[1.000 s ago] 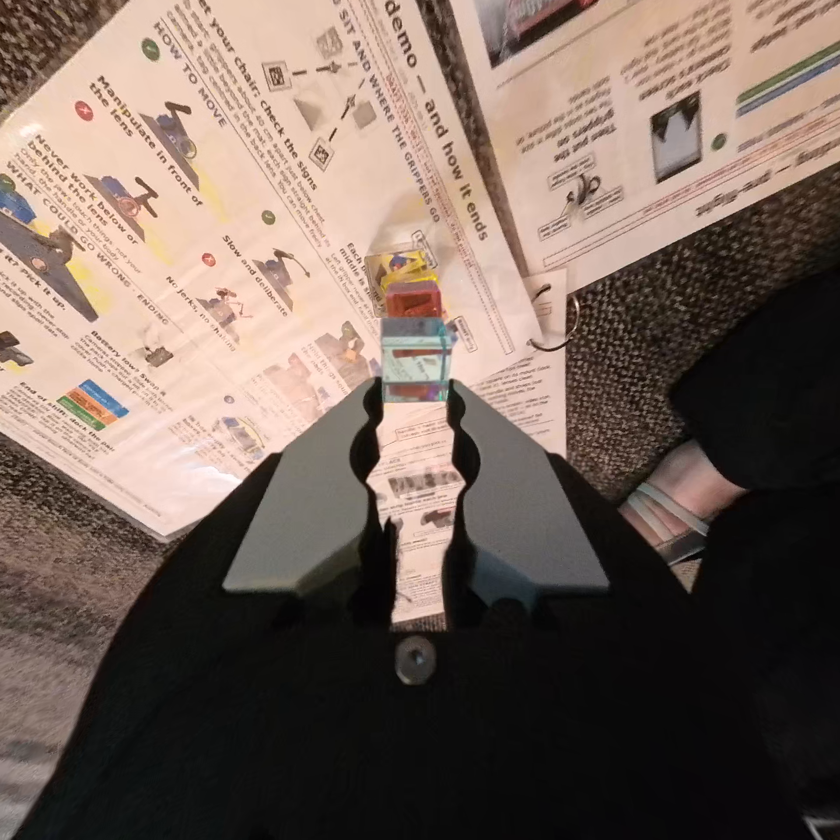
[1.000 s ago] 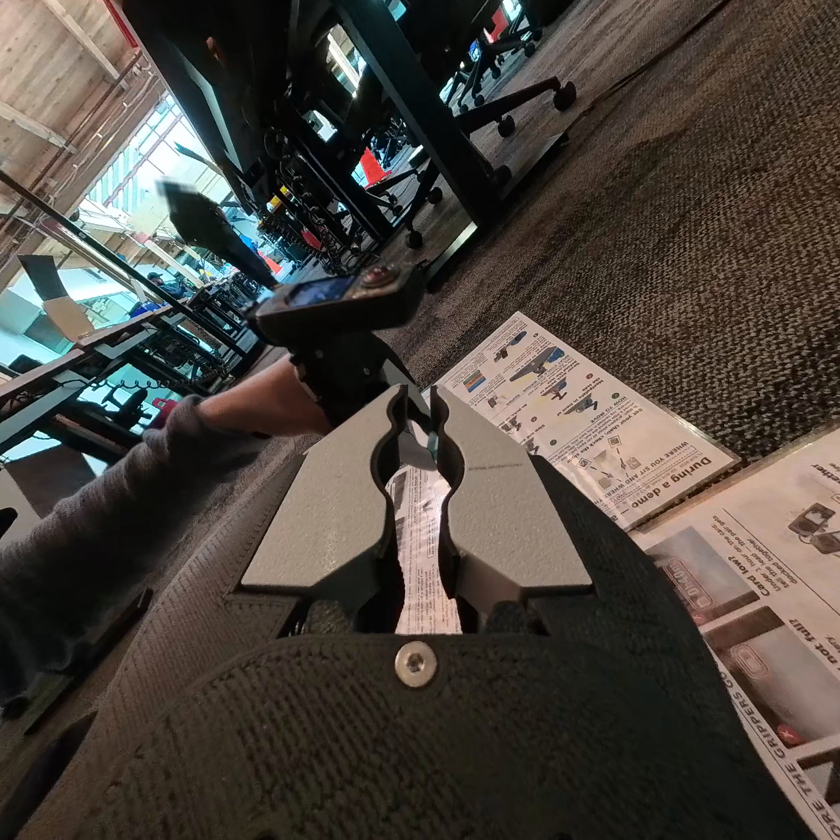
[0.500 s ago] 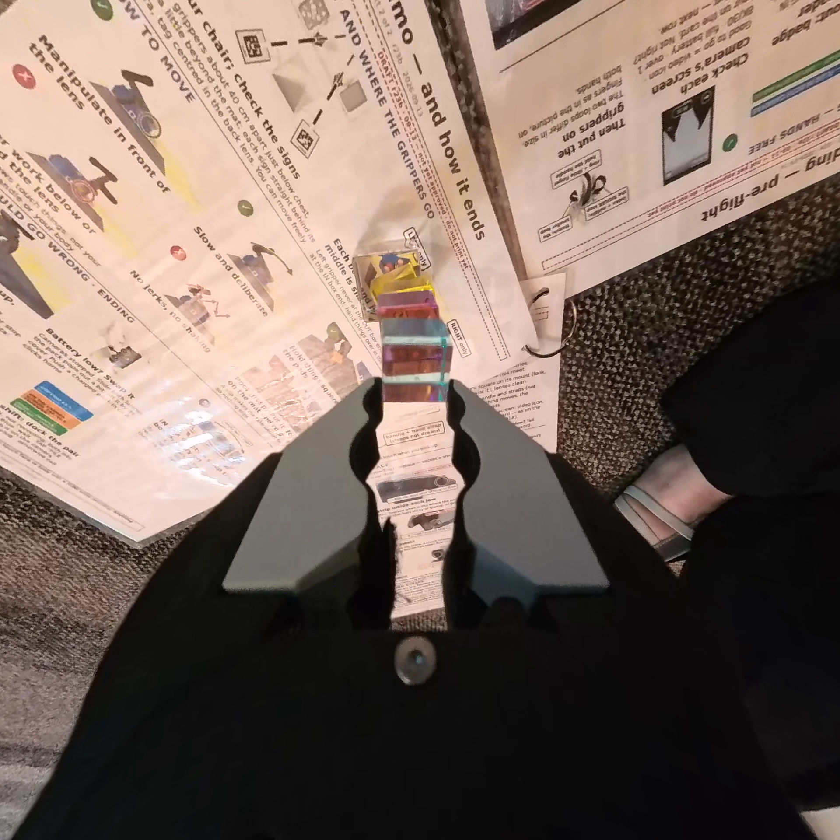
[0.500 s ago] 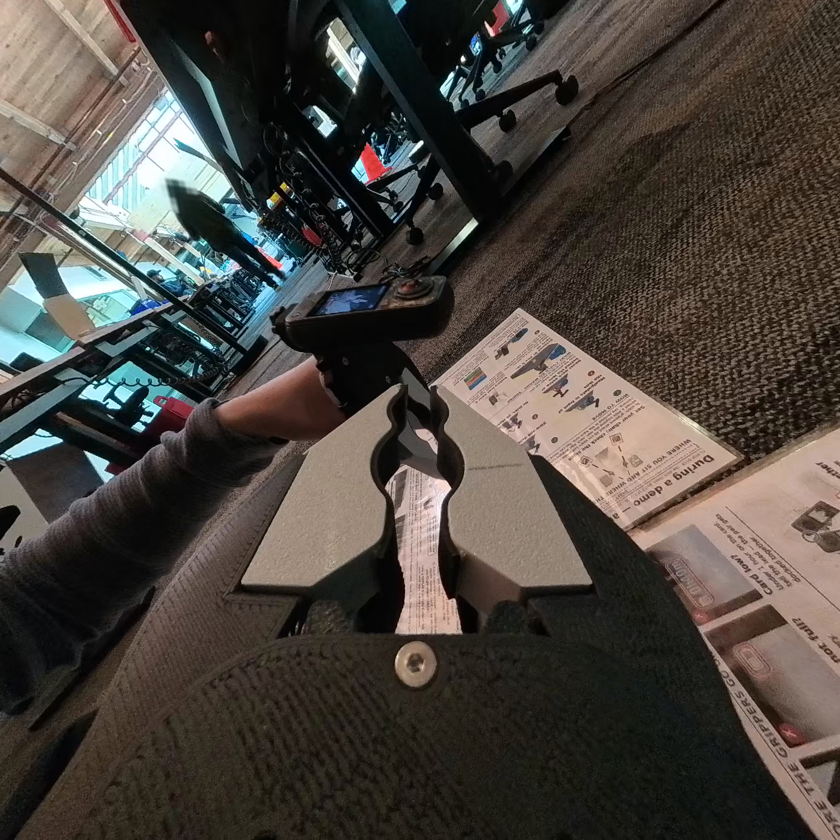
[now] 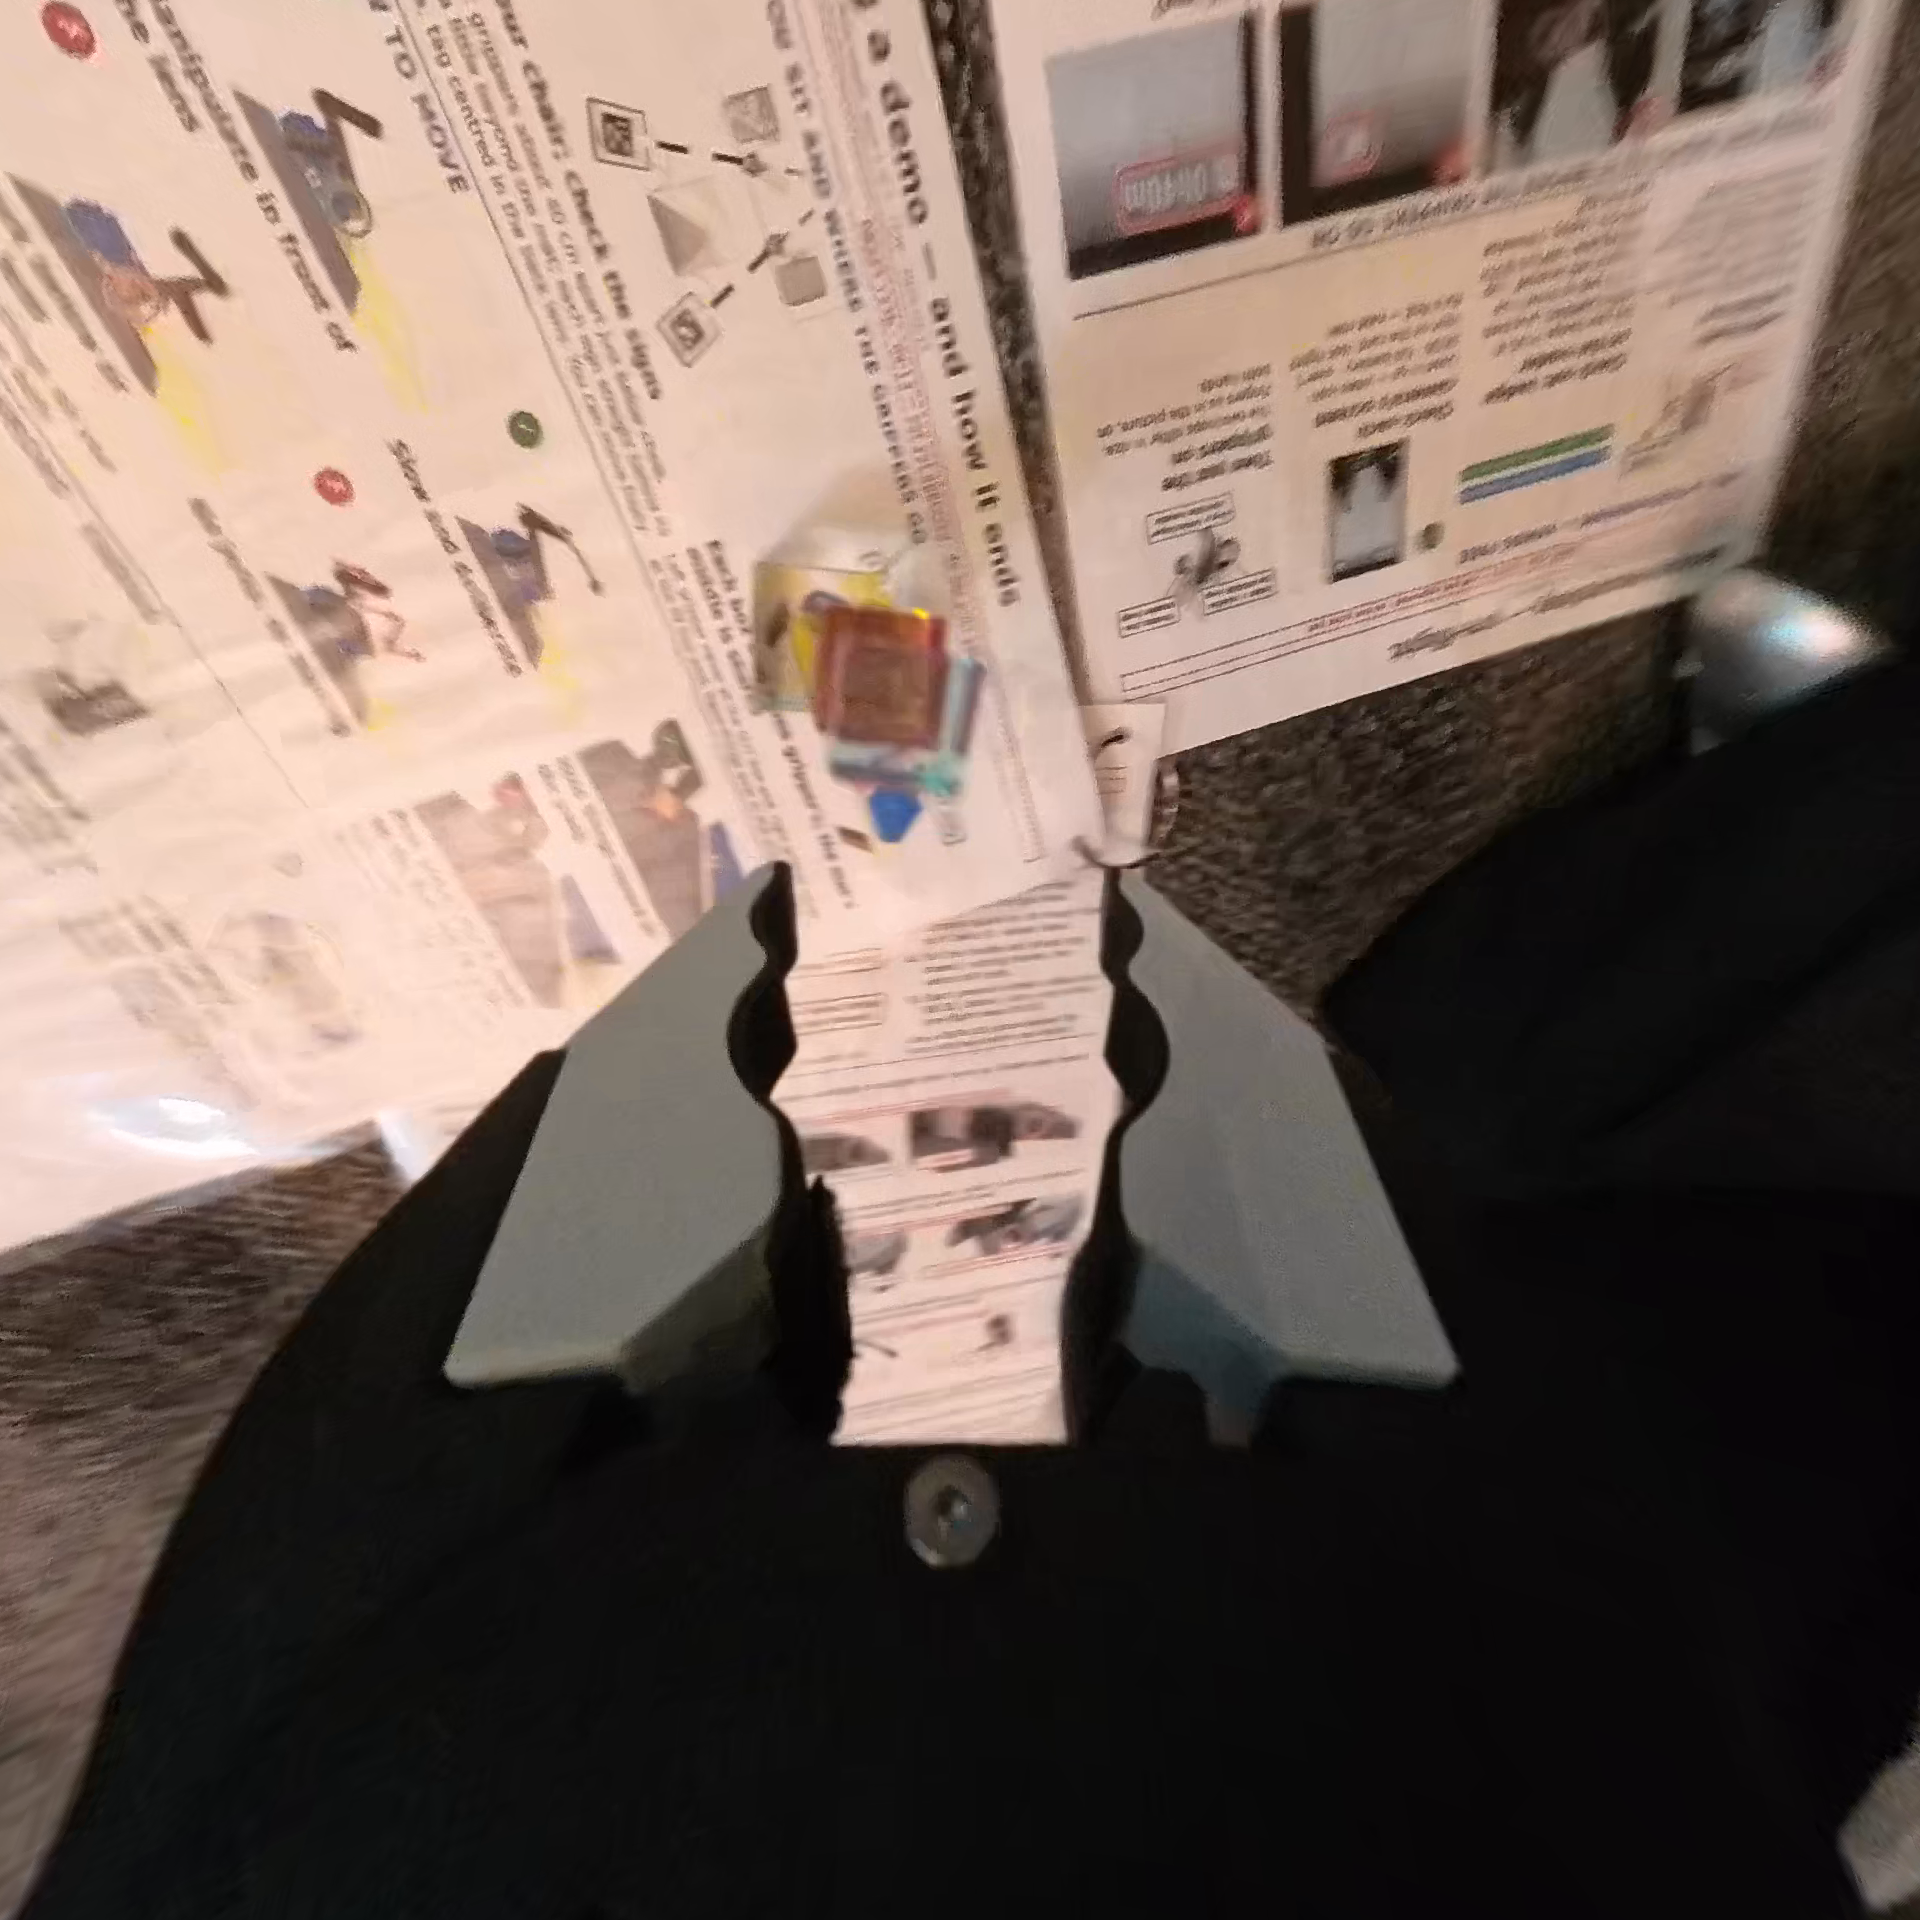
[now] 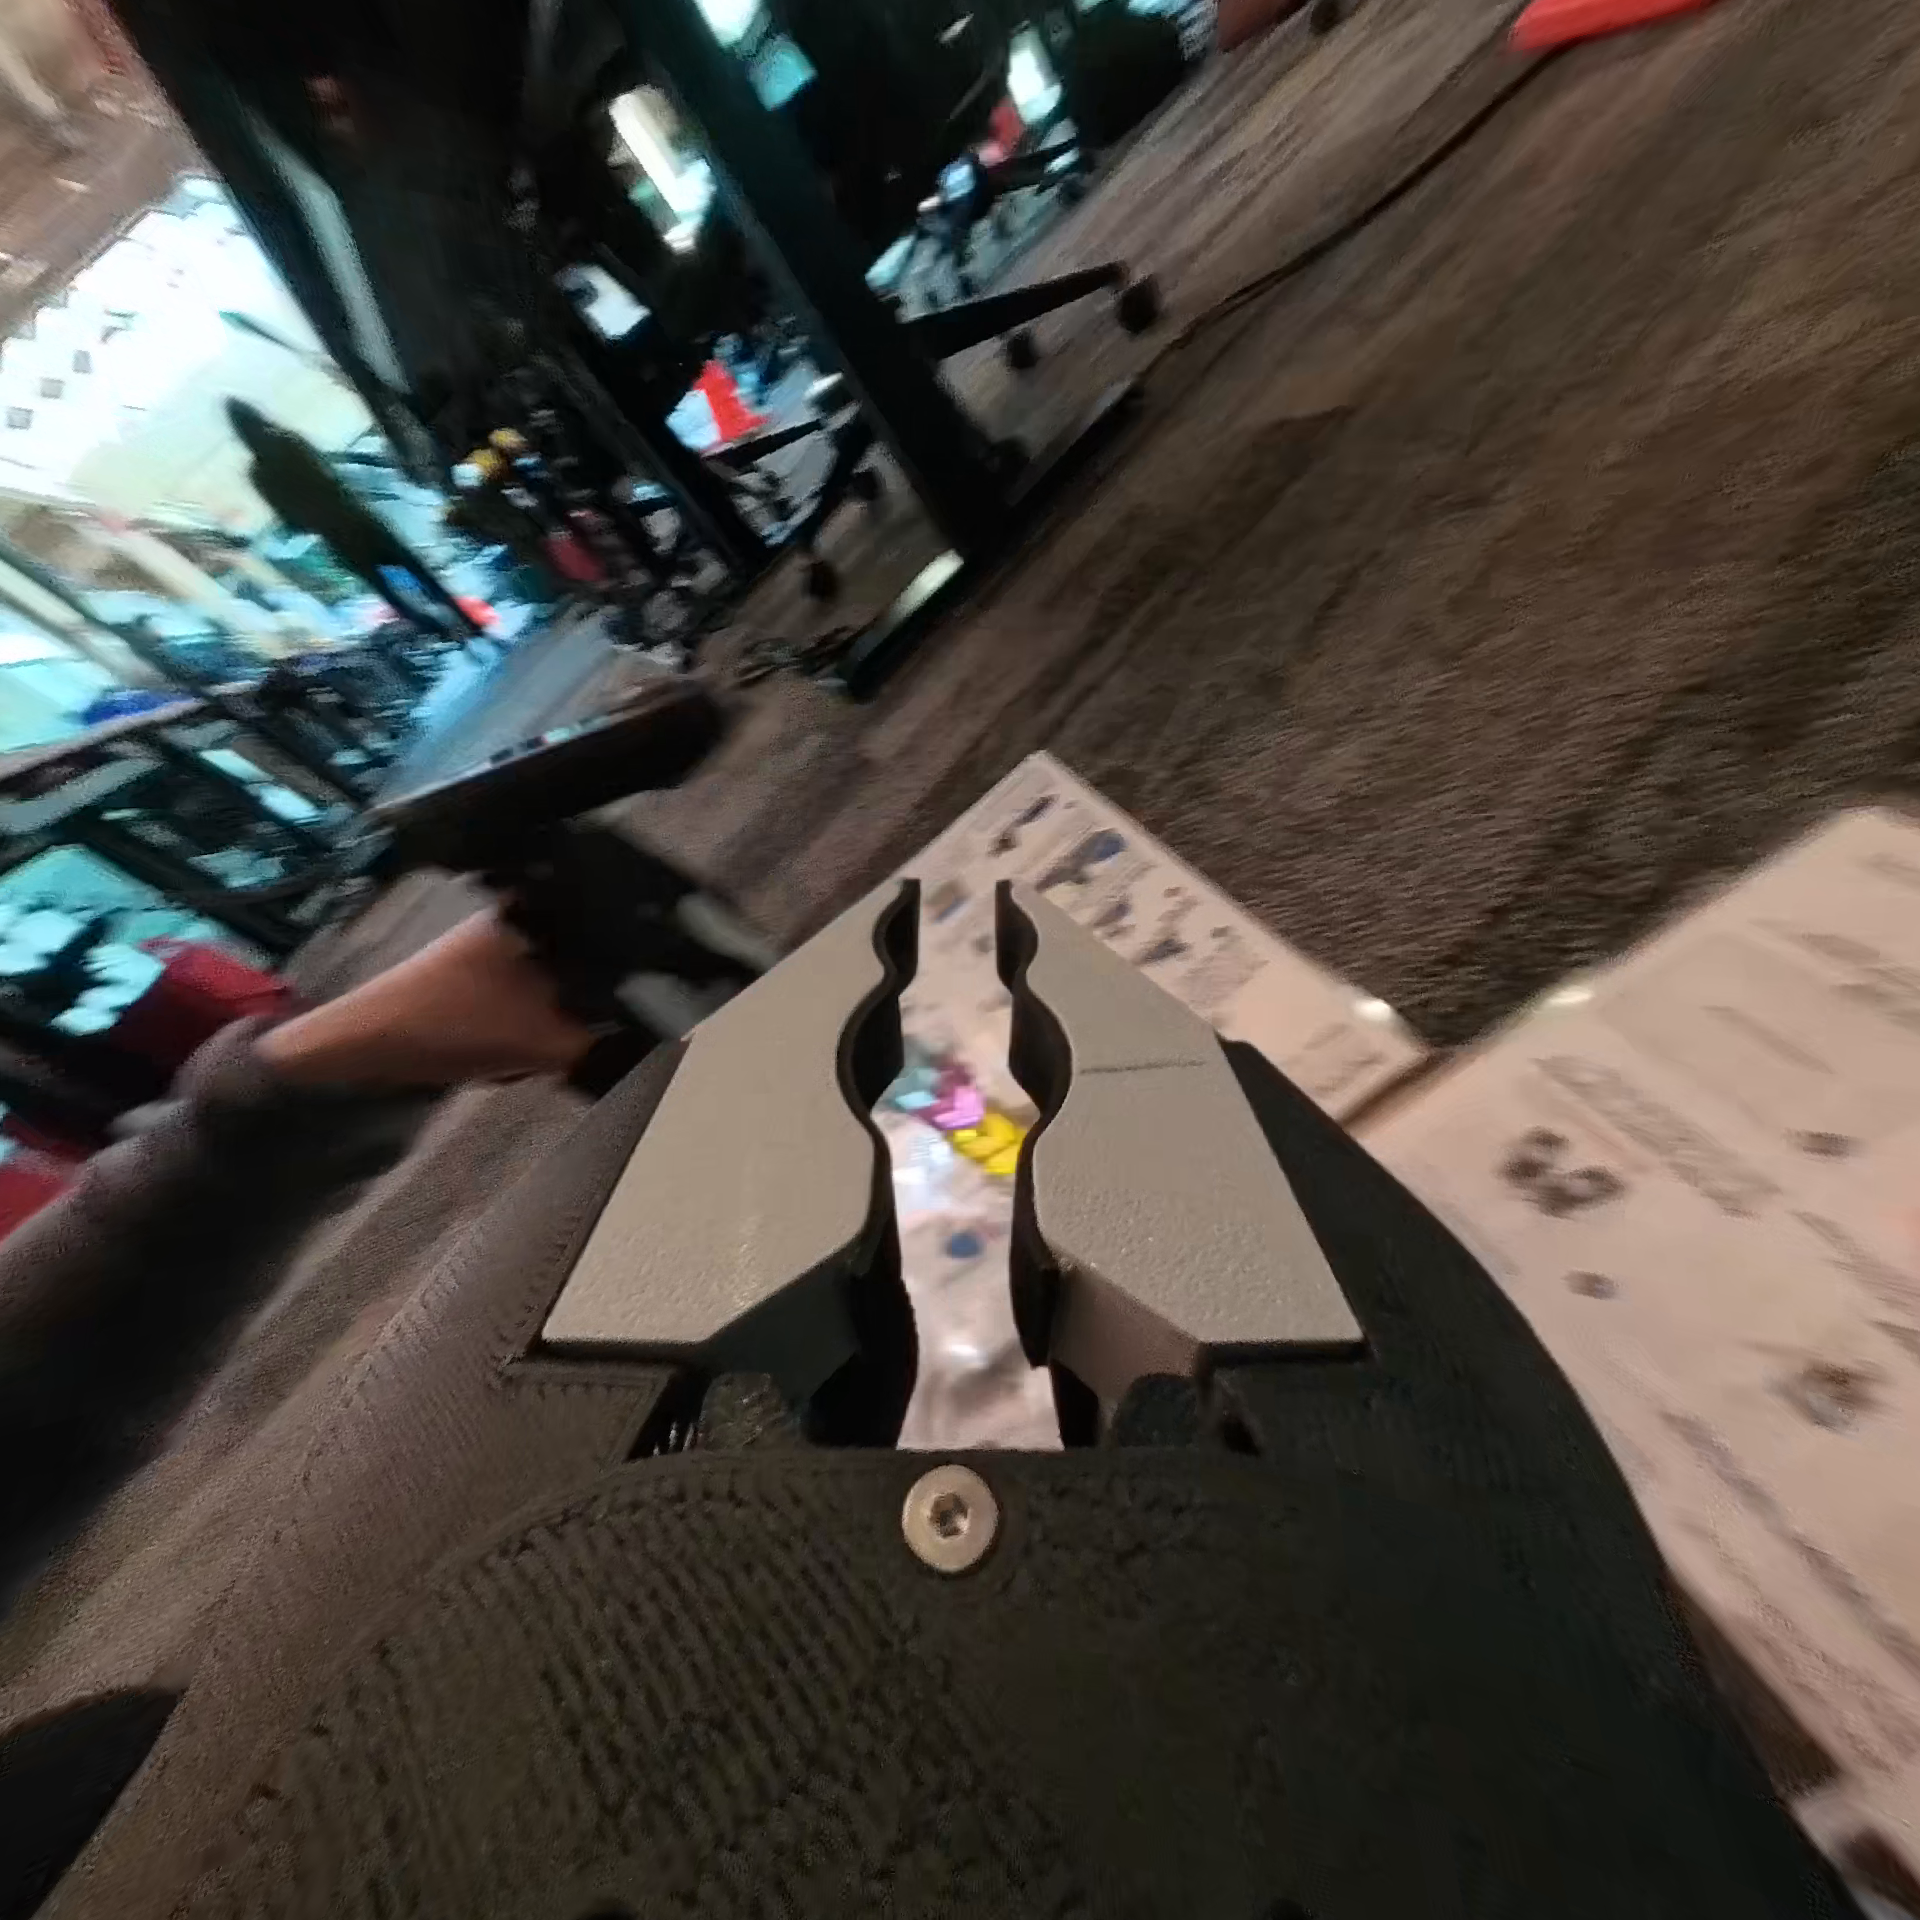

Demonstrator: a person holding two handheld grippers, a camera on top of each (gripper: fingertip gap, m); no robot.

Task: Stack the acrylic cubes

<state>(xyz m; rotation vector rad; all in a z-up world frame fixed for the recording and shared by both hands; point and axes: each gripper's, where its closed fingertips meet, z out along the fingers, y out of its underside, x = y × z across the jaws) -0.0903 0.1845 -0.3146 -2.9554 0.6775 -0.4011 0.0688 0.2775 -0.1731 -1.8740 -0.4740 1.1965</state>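
My left gripper (image 5: pixel 948 878) is open and empty, with its fingers wide apart above the laminated instruction sheet (image 5: pixel 468 582). A little beyond its fingertips, clear coloured cubes (image 5: pixel 883 691) sit together on that sheet: a reddish one on top, with cyan and yellow ones under and beside it. Blur hides how they are stacked. My right gripper (image 6: pixel 957 888) is low over the floor with a narrow gap between its fingers and nothing in it. The cubes (image 6: pixel 966 1122) show through that gap. The left gripper (image 6: pixel 582 831), held in a person's hand, shows to its left.
A second laminated sheet (image 5: pixel 1403 364) lies to the right on the grey carpet (image 5: pixel 1299 831), with a small ringed booklet (image 5: pixel 966 1091) under my left fingers. A person's dark clothing (image 5: pixel 1610 987) is at the right. Desk legs and office chairs (image 6: pixel 935 343) stand farther off. About 25 cm separates my left fingertips from my right.
My left gripper opened, let go of the cyan cube it held over the stack and drew back; the cube stays with the others. My right gripper's fingers parted slightly and its view swung.
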